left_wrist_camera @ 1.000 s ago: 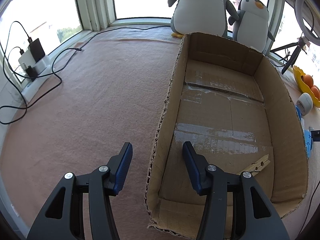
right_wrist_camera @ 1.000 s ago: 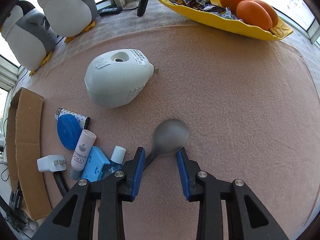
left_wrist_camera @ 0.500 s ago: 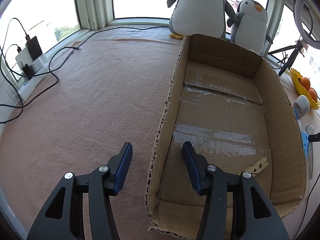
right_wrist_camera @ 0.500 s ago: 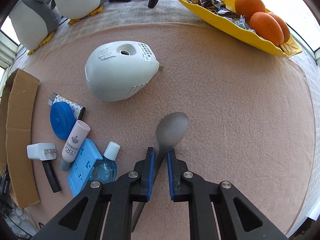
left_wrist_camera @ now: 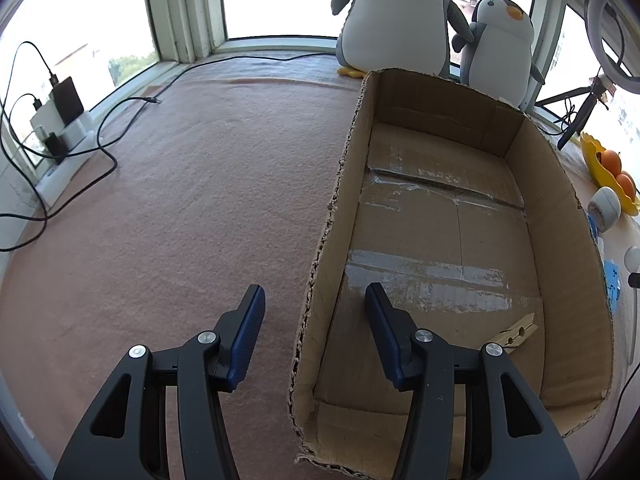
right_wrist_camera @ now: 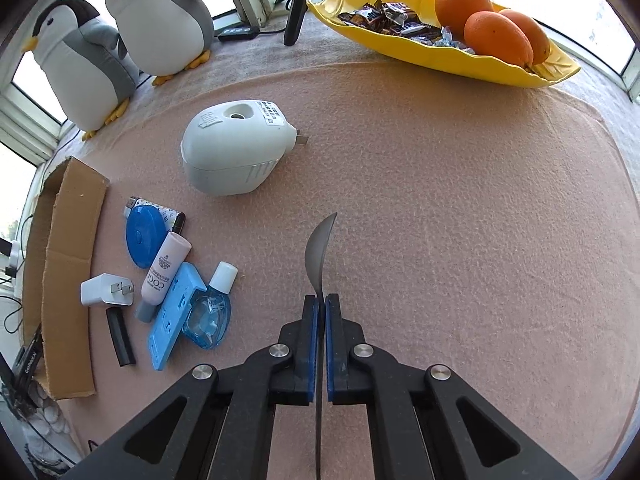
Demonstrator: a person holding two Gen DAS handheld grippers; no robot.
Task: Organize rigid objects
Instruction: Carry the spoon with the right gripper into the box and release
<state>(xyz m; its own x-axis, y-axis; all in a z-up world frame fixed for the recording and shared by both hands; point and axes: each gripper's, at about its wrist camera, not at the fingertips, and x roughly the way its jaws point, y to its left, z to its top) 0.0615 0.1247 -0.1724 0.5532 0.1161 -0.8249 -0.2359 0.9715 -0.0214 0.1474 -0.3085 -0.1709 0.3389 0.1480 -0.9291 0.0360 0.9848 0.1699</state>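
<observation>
**Spoon gripped, ready to carry to the box**

Your right gripper (right_wrist_camera: 320, 300) has its fingers clamped on the spoon (right_wrist_camera: 318, 252) handle, bowl edge-up above the counter (right_wrist_camera: 460, 220). Your left gripper (left_wrist_camera: 312, 320) is spread wide, empty, straddling the cardboard box (left_wrist_camera: 576, 280) wall. Next, likely carry the spoon leftward into the box.

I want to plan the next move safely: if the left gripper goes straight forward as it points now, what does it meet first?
Probably the cardboard box: its torn left wall runs up between the open fingers of the left gripper. Height is unclear, so it might pass over the rim.
</observation>
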